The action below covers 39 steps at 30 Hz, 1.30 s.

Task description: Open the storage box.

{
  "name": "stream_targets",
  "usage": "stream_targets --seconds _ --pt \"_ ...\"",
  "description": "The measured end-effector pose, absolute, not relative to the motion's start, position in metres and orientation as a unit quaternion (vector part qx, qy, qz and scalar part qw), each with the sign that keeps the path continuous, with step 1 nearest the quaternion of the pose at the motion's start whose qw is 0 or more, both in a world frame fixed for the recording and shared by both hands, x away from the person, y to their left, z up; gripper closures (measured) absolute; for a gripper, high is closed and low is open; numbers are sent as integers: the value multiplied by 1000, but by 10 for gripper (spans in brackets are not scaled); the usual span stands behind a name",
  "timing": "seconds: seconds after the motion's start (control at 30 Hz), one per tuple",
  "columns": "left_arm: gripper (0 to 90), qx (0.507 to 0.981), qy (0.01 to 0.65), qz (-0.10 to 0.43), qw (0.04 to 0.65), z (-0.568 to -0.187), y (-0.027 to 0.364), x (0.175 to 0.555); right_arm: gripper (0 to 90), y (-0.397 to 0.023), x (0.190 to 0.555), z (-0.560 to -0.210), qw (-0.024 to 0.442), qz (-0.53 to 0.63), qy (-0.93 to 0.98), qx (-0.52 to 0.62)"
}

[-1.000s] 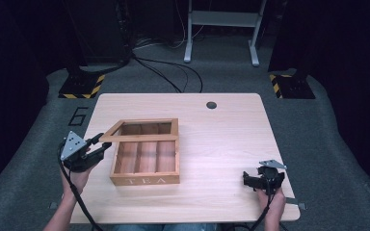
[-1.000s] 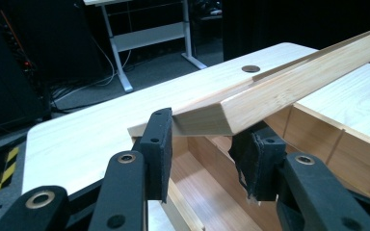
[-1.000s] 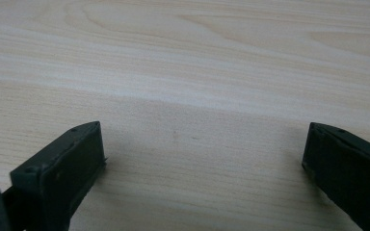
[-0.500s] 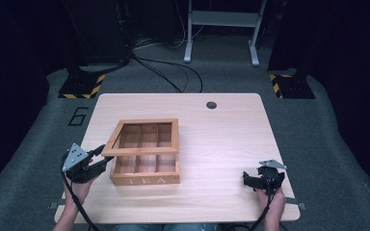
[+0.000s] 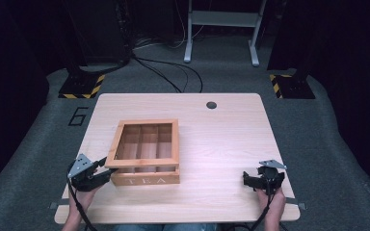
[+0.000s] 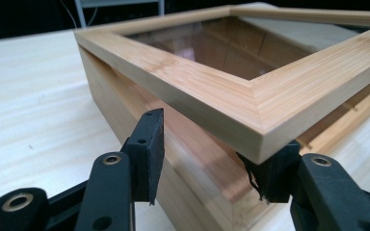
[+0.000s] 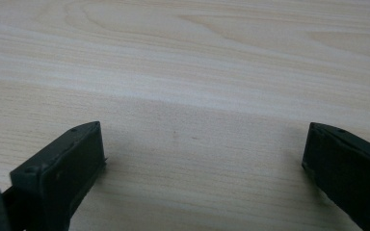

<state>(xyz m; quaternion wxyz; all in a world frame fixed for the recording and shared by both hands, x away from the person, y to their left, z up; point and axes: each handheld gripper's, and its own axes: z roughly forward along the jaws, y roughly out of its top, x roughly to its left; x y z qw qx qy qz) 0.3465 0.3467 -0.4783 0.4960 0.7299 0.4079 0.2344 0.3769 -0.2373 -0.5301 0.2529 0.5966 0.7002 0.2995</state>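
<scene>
A wooden tea box (image 5: 144, 180) with "TEA" on its front stands left of the table's middle. Its glass-paned lid (image 5: 176, 143) is ajar, its front-left corner held a little above the base. My left gripper (image 5: 106, 172) is open at that corner. In the left gripper view the box wall (image 6: 120, 96) runs between the jaws of the left gripper (image 6: 209, 154), and the right fingertip (image 6: 274, 175) sits under the lid (image 6: 212, 91). Near the front right edge my right gripper (image 5: 248, 179) rests open; in the right gripper view the right gripper (image 7: 202, 154) has bare wood between its jaws.
The light wooden table (image 5: 221, 139) has a dark cable hole (image 5: 211, 105) at the back. Dividers split the box into compartments under the glass. Around the table lie grey floor, cables, and black stands with hazard stripes (image 5: 82, 86).
My left gripper has slid along the box's left side toward the front, reaching the front-left corner. The lid's front now stands slightly off the base. The right gripper has stayed put.
</scene>
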Motion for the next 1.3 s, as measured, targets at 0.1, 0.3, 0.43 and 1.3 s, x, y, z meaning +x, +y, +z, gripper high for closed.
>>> stream_targets --seconds 0.1,0.3,0.43,1.3 --pt "509 733 409 230 493 -482 345 347 5 -237 377 -530 253 300 700 597" --pt "464 749 403 203 484 -482 349 349 4 -237 377 -530 253 299 700 597" --pt "396 752 406 190 484 -482 352 347 5 -237 377 -530 253 299 700 597" --pt "1 806 462 199 311 -526 370 329 5 -237 377 -530 254 300 699 597"
